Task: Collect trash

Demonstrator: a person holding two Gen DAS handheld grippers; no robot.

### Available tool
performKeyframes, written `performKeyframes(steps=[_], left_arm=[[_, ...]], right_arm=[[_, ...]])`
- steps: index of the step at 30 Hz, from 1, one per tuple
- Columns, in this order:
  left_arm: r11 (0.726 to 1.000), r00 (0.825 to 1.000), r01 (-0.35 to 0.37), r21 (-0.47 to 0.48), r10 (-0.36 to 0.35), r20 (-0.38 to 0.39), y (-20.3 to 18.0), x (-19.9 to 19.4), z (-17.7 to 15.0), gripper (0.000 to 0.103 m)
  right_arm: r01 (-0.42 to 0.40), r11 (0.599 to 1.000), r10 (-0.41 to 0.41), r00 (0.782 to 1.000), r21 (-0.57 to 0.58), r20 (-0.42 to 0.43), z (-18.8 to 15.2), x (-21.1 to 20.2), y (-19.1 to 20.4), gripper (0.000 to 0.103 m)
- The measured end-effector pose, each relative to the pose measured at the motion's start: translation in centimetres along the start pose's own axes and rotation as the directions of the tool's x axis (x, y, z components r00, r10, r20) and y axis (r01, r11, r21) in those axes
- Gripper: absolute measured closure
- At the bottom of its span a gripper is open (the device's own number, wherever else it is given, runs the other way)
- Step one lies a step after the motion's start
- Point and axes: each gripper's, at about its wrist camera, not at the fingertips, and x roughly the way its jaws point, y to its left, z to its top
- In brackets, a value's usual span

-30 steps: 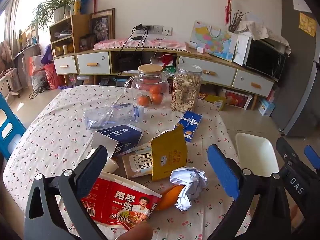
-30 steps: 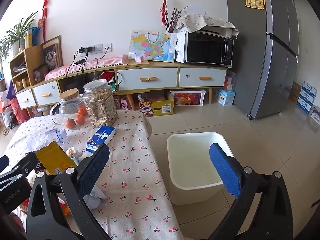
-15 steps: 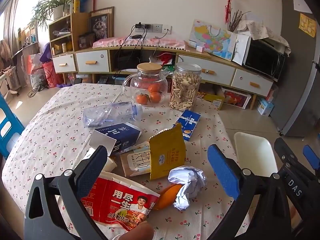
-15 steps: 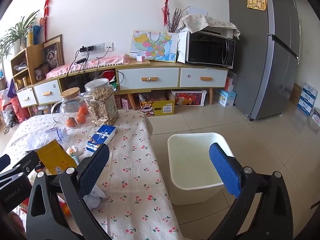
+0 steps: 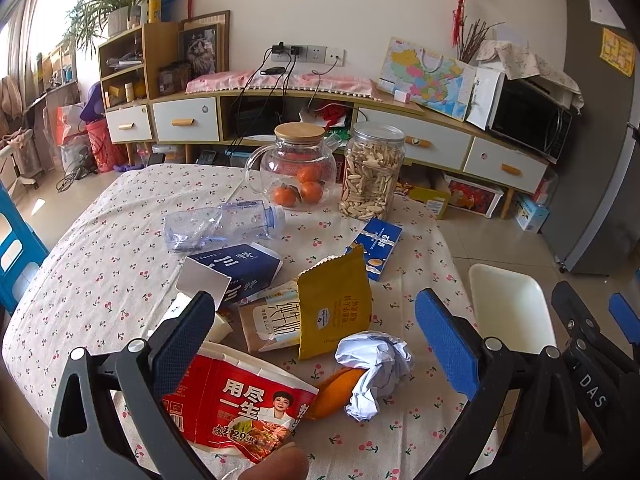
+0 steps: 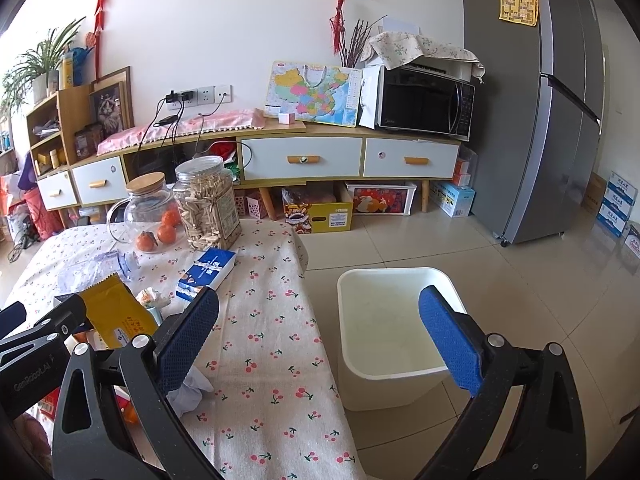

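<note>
Trash lies on the cherry-print table (image 5: pixel 92 264): a red instant-noodle lid (image 5: pixel 236 404), a crumpled white paper ball (image 5: pixel 374 368), an orange peel (image 5: pixel 338 386), a yellow snack bag (image 5: pixel 334 306), a dark blue carton (image 5: pixel 236 270), a crushed clear bottle (image 5: pixel 224 226). My left gripper (image 5: pixel 312 344) hovers open above the pile, nothing between its fingers. My right gripper (image 6: pixel 316 332) is open over the table's right edge, beside the empty white bin (image 6: pixel 394 332) on the floor. The bin (image 5: pixel 510 306) also shows in the left wrist view.
A glass teapot with oranges (image 5: pixel 298 170), a jar of snacks (image 5: pixel 372 172) and a small blue box (image 5: pixel 378 246) stand at the table's far side. A blue chair (image 5: pixel 16 248) is at left. A cabinet (image 6: pixel 348 158) with a microwave and a fridge (image 6: pixel 560 100) line the back.
The left wrist view has drifted slightly, so the trash pile sits a little higher and nearer. Both grippers stay open and empty.
</note>
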Motion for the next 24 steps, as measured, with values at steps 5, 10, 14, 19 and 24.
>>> performKeyframes(steps=[5,10,14,19,24], left_arm=[[1.000,1.000,0.004,-0.003,-0.004,-0.004,-0.03,0.08,-0.03,0.006],[1.000,1.000,0.009,-0.009,-0.009,-0.010,0.03,0.19,-0.07,0.006],[1.000,1.000,0.011,-0.011,-0.011,-0.012,0.09,0.22,-0.13,0.006],[1.000,1.000,0.010,-0.012,-0.010,-0.012,0.16,0.24,-0.18,0.006],[1.000,1.000,0.010,-0.011,-0.011,-0.011,0.16,0.24,-0.16,0.006]], right_arm=[[-0.007,1.000,0.007,1.000,0.002,-0.008,-0.12,0.08,0.13,0.007],[-0.006,1.000,0.006,1.000,0.002,-0.008,-0.14,0.09,0.20,0.007],[-0.007,1.000,0.007,1.000,0.004,-0.009,-0.15,0.08,0.23,0.007],[-0.008,1.000,0.008,1.000,0.002,-0.009,-0.06,0.07,0.18,0.007],[-0.008,1.000,0.008,1.000,0.003,-0.009,-0.10,0.07,0.23,0.007]])
